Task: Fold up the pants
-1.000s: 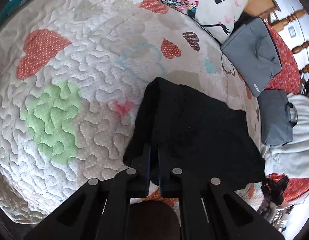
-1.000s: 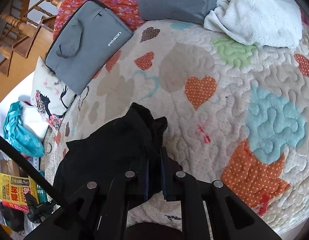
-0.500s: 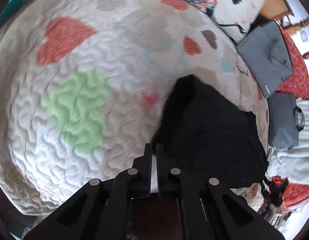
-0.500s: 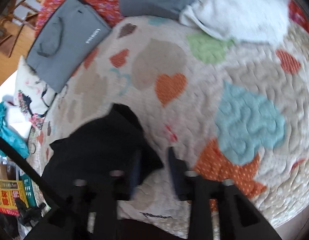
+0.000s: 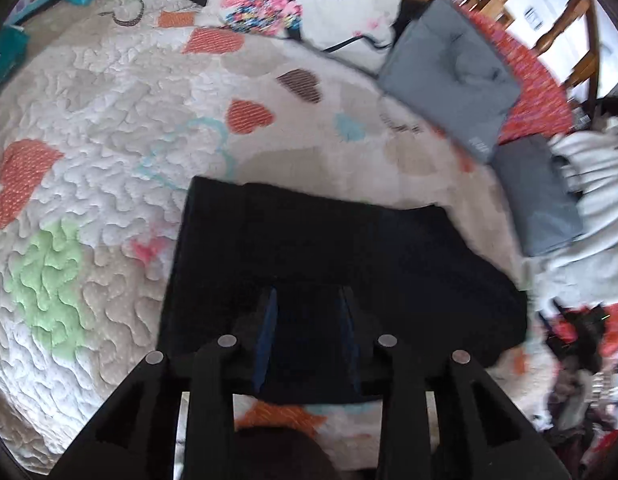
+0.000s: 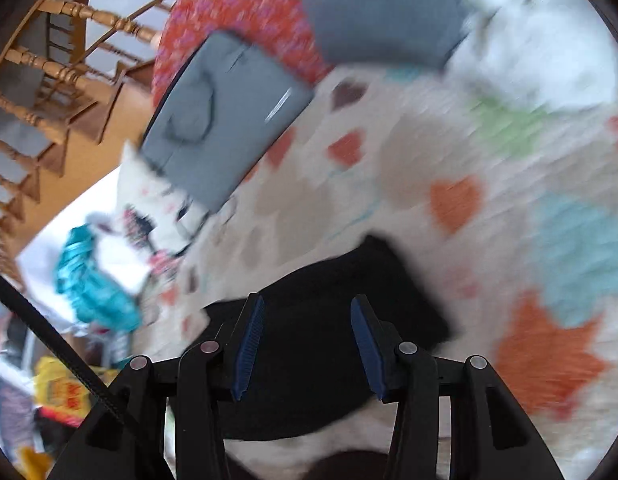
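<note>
The black pants [image 5: 329, 240] lie folded in a flat, roughly rectangular pile on the heart-patterned quilt [image 5: 89, 120]. My left gripper [image 5: 307, 292] hovers over their near part, jaws opening, blue pads apart and pressing on nothing. In the right wrist view the same pants [image 6: 373, 272] lie on the quilt [image 6: 449, 140] under my right gripper [image 6: 307, 298]. Its jaws are opening too, with dark cloth seen behind the gap but not pinched. The picture is blurred by motion.
Two grey bags [image 5: 449, 76] [image 5: 537, 196], a white blanket [image 5: 589, 168] and a printed pillow [image 5: 309, 0] ring the far side of the bed. A wooden chair [image 5: 549, 20] stands behind. A teal bag [image 6: 89, 280] and clutter lie off the bed's edge.
Both grippers were shut on an edge of the pants and have let go and opened. The pants dropped flat, and the left gripper swung back over them.
</note>
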A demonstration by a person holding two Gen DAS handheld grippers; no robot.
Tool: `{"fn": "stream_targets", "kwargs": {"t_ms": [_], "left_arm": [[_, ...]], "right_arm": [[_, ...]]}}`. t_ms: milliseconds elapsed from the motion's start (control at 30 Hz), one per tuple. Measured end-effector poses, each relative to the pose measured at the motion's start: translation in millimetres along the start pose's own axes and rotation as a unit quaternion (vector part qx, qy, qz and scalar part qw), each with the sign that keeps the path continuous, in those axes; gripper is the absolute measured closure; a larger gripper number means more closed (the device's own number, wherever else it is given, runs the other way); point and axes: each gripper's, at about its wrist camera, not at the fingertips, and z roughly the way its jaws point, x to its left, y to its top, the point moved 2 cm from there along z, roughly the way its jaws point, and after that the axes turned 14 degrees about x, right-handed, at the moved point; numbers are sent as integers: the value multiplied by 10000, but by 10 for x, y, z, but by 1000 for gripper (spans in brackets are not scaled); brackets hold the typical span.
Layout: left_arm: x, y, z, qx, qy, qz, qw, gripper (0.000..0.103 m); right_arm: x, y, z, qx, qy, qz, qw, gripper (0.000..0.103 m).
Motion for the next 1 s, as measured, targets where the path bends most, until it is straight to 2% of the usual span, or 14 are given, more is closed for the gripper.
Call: {"fn": "stream_targets", "kwargs": {"t_ms": [67,133,200,333,367,467,533,667,733,767,800,833,933,1000], "left_arm": [[76,-22,175,112,272,-125,9995,73],[186,-90,229,153,178,-155,9996,74],[205,-134,219,106,116,-28,9999,74],[165,-213,82,361,44,83,9993,74],[137,-250,25,350,29,134,9993,73],[-34,-339,-129,116,-92,457,9988,72],[-115,-326,-123,-3,-182,549,9983,63],[-21,-246,211,190,17,226,9996,59],[80,-276,307,172,-170,51,9997,59],[101,-284,302,91,-254,49,9996,59],[113,-300,296,40,-316,71,9995,59],[131,-314,296,-2,-375,98,9993,59],[154,-314,317,-45,-451,141,9989,59],[154,-324,330,-62,-458,209,9987,59]], "right_arm": [[-128,94,185,92,-106,197,9997,53],[-328,177,338,103,-719,417,9965,56],[-389,232,381,155,-1084,375,9933,70],[128,177,333,50,-2593,-487,9645,62],[348,140,317,-53,-2681,-854,9596,58],[802,112,402,2,-2201,-1418,9651,55],[1128,107,676,310,-1824,-1839,9654,55],[1593,125,1374,856,-1625,-2525,9500,55],[1768,76,1744,1164,-1718,-2843,9360,55],[1844,26,1909,1359,-1742,-2998,9281,65],[1928,-44,2089,1631,-1690,-3148,9196,90],[1974,-70,2228,1827,-1660,-3210,9144,96],[2041,-95,2693,2250,-1755,-3247,9018,96],[1989,29,2966,2345,-1989,-2941,9050,98]]}}
